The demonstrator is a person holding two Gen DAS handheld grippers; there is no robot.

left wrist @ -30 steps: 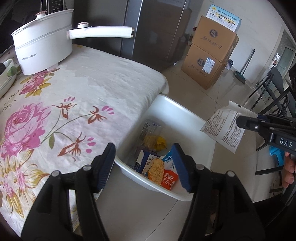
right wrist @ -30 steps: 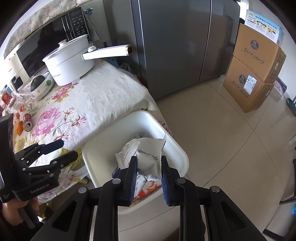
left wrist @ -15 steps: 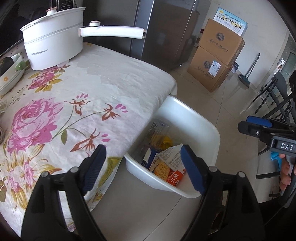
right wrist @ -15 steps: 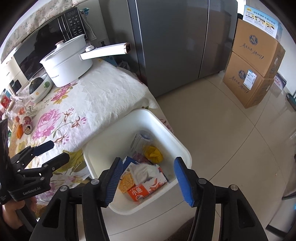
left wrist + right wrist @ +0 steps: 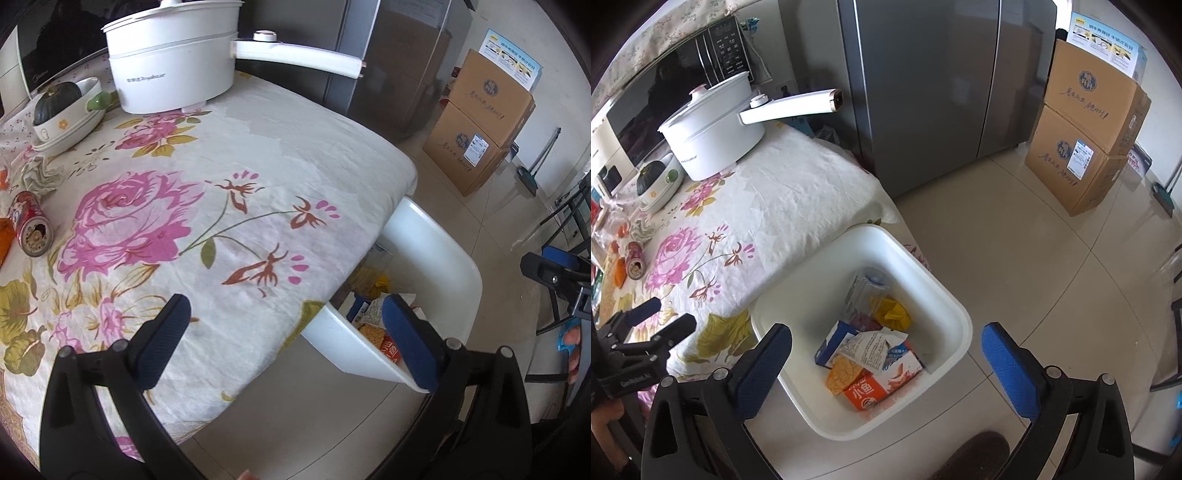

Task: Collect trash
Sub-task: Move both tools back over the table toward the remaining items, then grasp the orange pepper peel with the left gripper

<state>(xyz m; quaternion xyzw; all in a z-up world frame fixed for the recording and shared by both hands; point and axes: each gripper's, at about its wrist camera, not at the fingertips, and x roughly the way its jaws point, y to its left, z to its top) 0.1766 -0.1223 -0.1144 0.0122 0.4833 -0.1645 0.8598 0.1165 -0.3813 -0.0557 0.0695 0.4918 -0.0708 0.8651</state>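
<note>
Opening wide and empty, right gripper (image 5: 886, 354) hangs over white bin (image 5: 916, 266); left gripper (image 5: 288, 332), also opening, holds nothing, seemingly above tablecloth (image 5: 258, 155).

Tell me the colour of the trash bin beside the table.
White; the trash bin shows best in the right wrist view.

Left black two-finger gripper with blue pads (image 5: 286, 336) pointing steeply downward, jaws opening, nothing between them, right black blue-padded gripper (image 5: 886, 363) likewise angling down, jaws opening, empty

You are looking at a white bin (image 5: 955, 314) holding an orange packet (image 5: 866, 393), a table (image 5: 295, 155) wearing white cloth with pink roses, and blue-padded fingers (image 5: 1010, 363).
</note>
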